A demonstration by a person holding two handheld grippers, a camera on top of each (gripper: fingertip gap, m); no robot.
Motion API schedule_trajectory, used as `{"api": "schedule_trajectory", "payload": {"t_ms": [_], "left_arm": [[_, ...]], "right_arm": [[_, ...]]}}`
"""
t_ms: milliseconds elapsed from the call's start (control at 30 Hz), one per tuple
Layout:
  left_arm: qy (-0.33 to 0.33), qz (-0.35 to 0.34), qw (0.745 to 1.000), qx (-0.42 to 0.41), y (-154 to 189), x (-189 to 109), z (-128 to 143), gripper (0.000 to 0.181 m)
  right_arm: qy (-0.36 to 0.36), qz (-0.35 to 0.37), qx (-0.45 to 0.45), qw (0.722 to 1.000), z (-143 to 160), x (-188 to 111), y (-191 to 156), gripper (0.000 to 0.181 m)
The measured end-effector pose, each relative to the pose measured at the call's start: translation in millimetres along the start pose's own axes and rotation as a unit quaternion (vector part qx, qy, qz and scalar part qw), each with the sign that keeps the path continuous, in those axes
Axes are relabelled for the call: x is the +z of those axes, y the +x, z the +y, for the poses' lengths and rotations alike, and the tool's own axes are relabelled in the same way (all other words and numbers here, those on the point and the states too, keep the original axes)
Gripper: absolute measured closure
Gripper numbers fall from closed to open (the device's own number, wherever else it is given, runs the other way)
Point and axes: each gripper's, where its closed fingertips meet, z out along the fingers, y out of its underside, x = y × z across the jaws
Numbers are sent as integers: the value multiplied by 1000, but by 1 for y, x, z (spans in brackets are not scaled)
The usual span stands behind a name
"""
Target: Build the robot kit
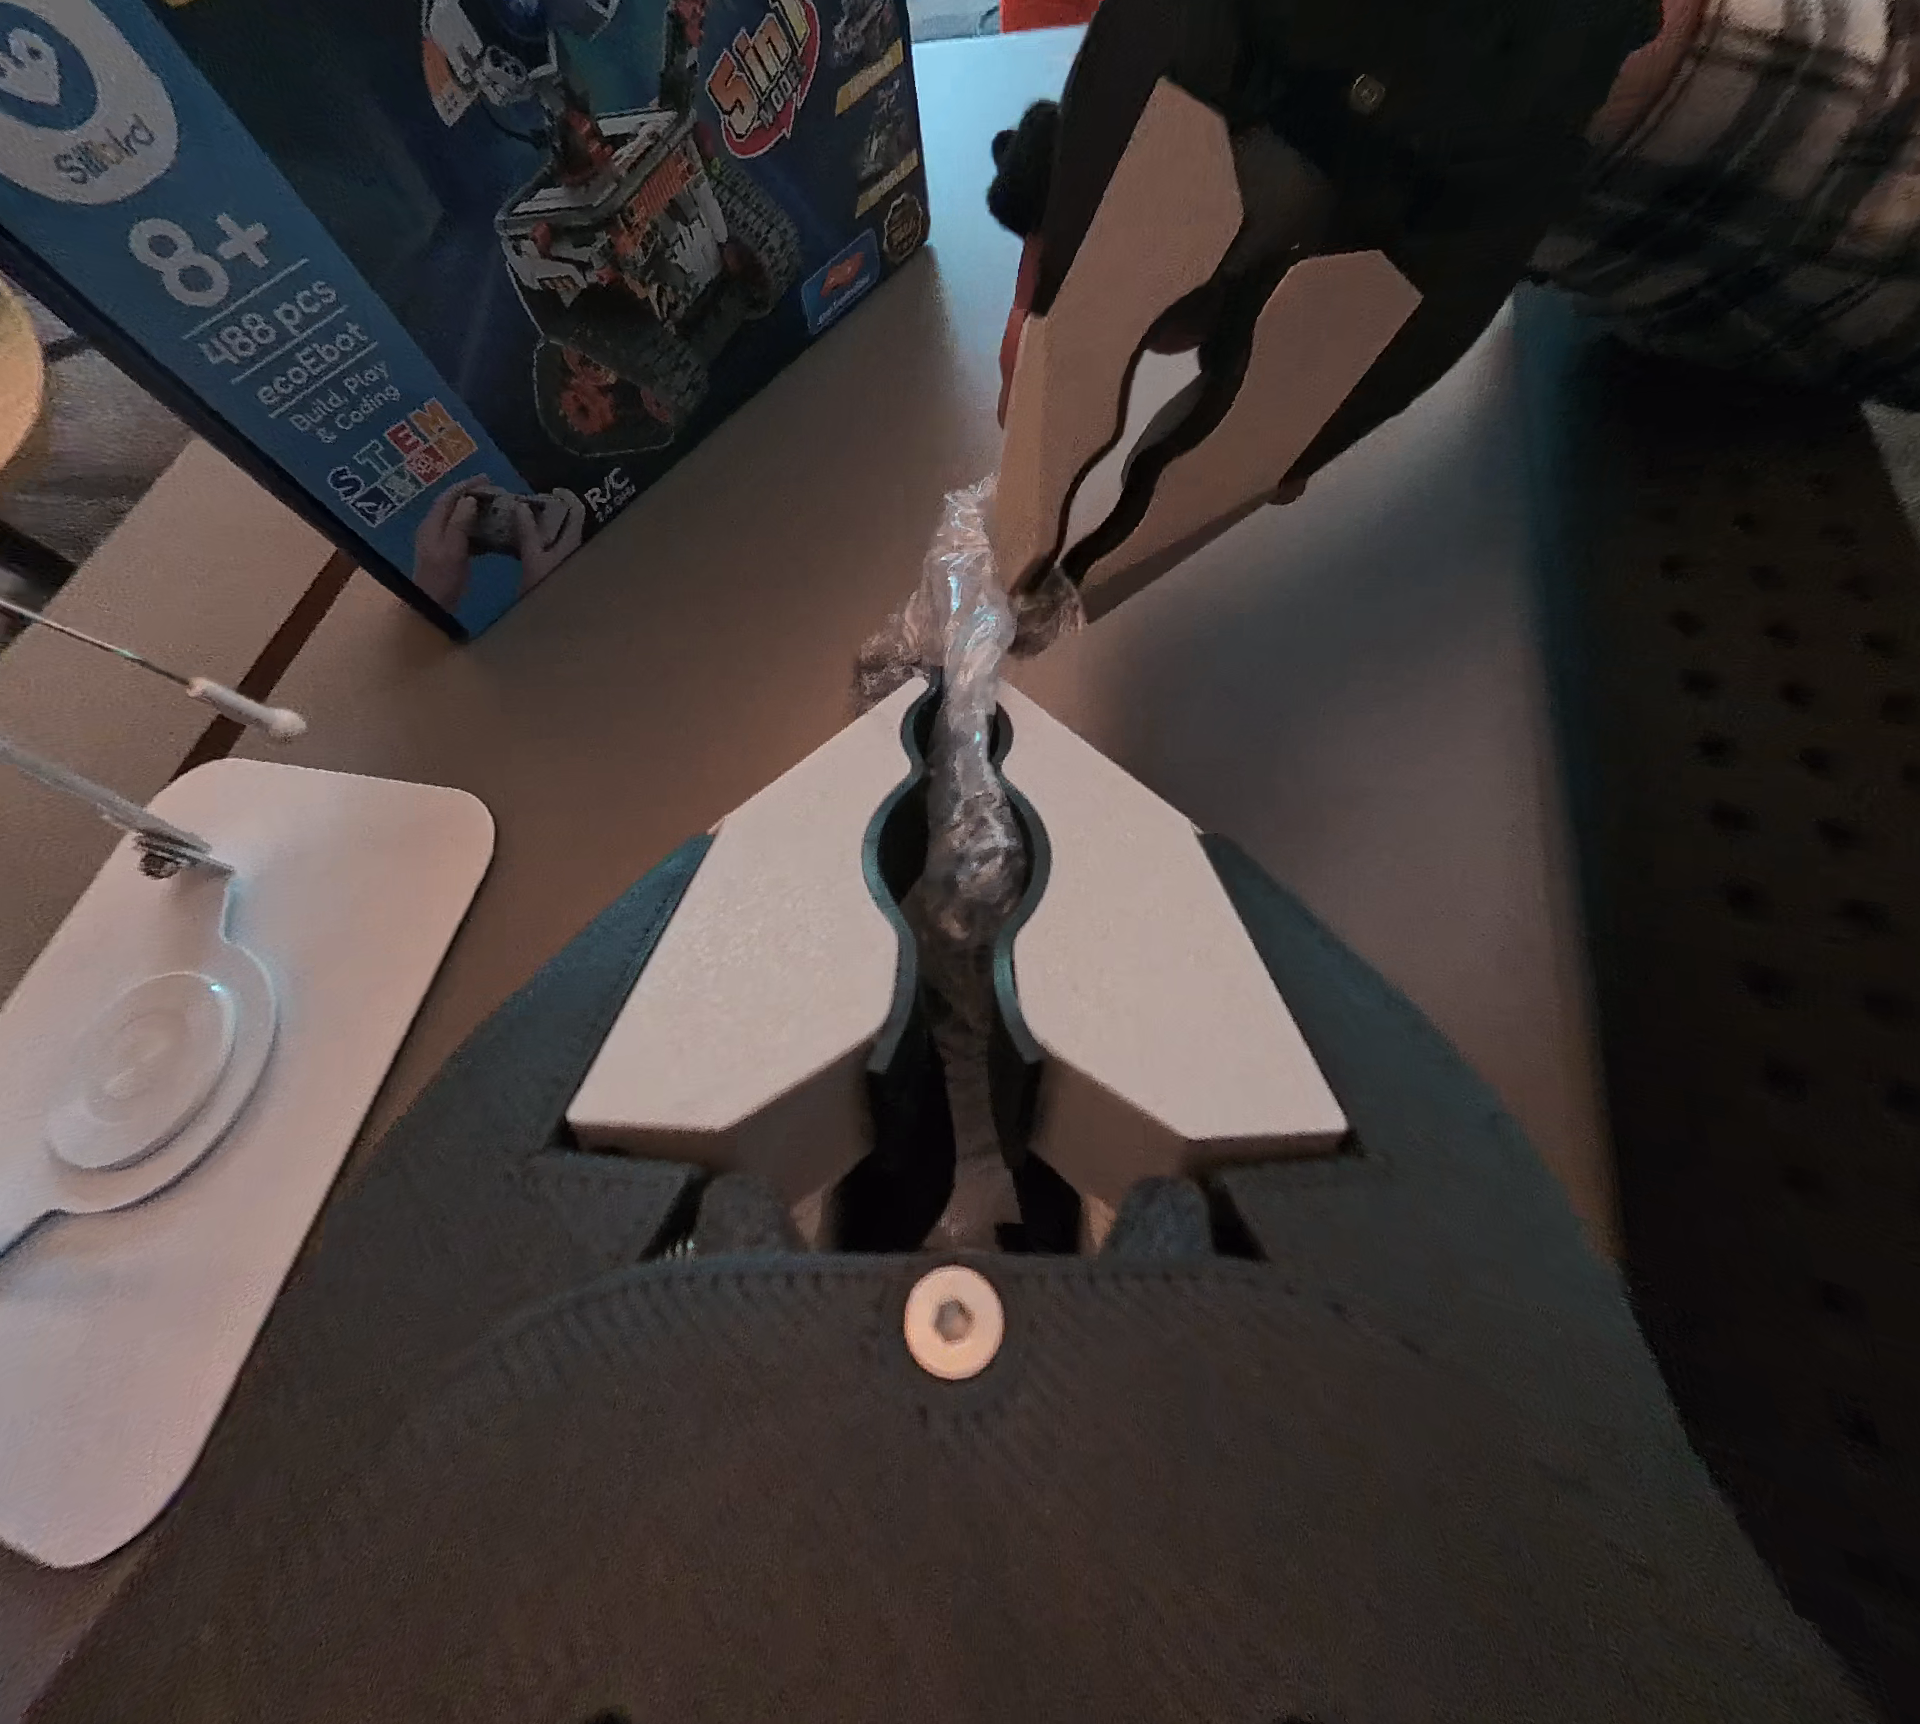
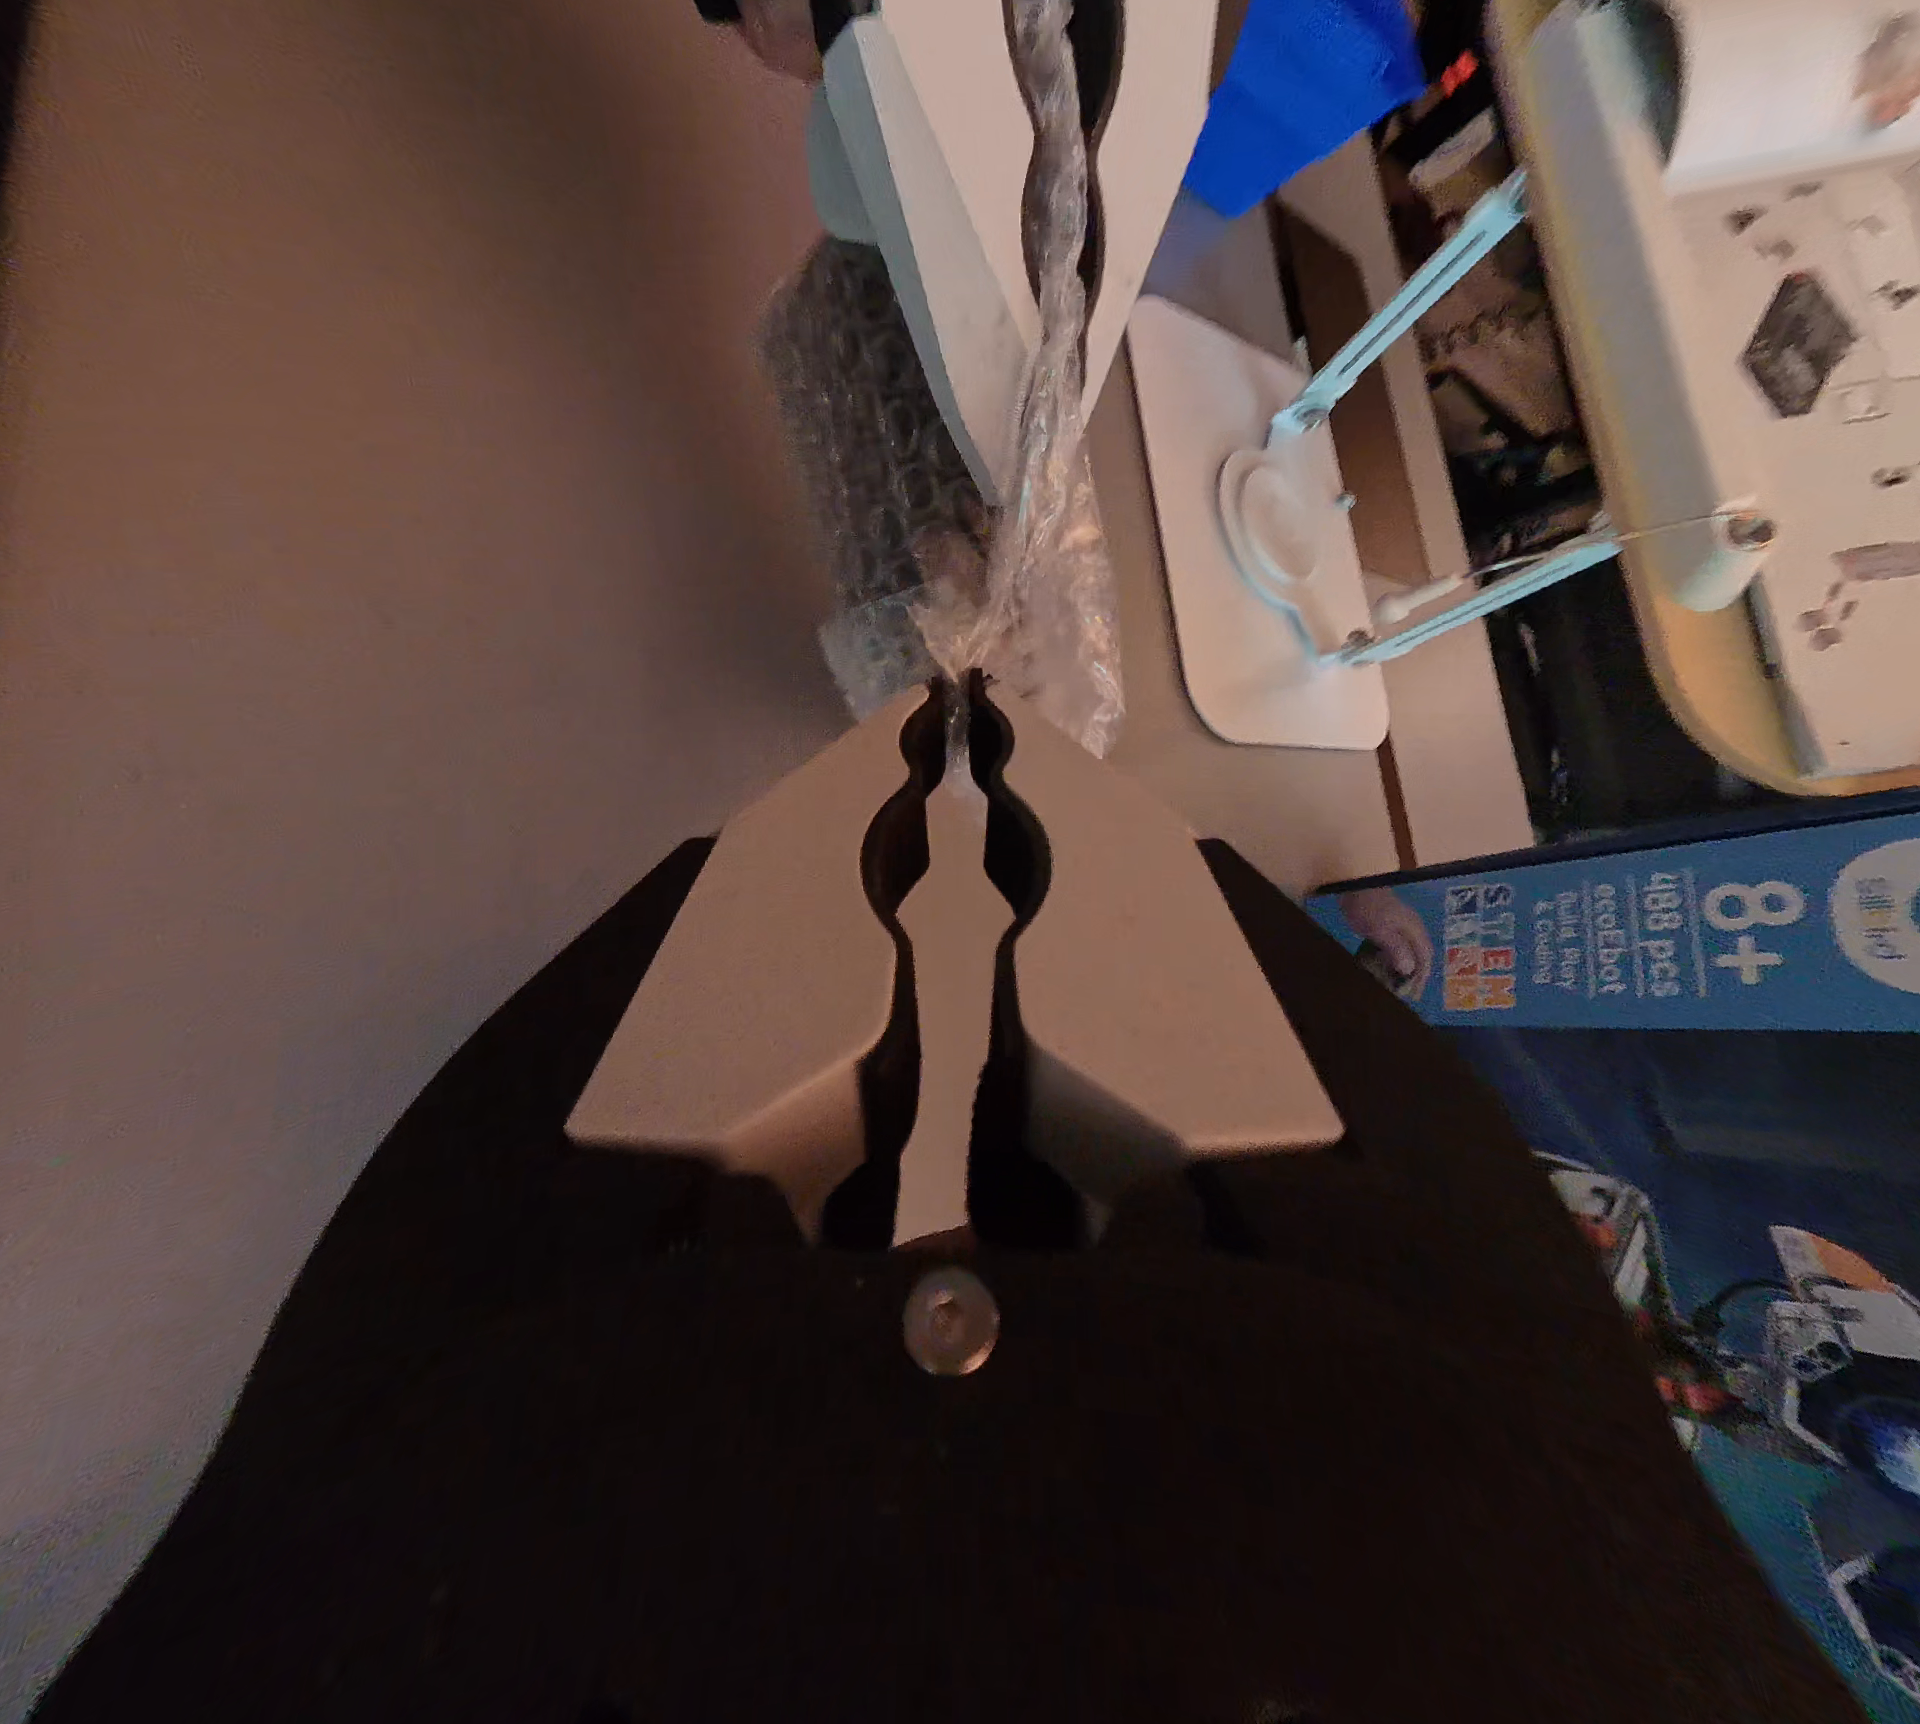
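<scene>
Left hand-held gripper [image 1: 957,718] clamps the bubble-wrap bag [image 1: 961,656] above the bench [image 1: 727,594], right of the toy box [image 1: 468,168]; right hand-held gripper [image 2: 958,687] pinches the bag's end

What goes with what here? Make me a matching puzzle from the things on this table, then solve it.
Things:
1. left tongs
2. toy box
3. white lamp base
4. right tongs

States:
a. flat on the table
b. pinching the bag's crumpled end at their tips
c. standing upright
d. shut along the clear plastic bag

Pairs: 1-d, 2-c, 3-a, 4-b
</scene>
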Motion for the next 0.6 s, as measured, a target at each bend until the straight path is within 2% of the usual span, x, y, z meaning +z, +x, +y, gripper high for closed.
{"api": "schedule_trajectory", "payload": {"t_ms": [267,367,600], "left_arm": [[-10,-18,1000,21,-2,5,4,180],[-10,-50,998,32,-12,6,6,175],[-32,-118,992,41,-23,21,18,180]], "right_arm": [[-16,28,7,999,1,19,2,181],[13,5,34,999,-5,20,-3,181],[22,-27,54,998,-7,31,-16,181]]}}
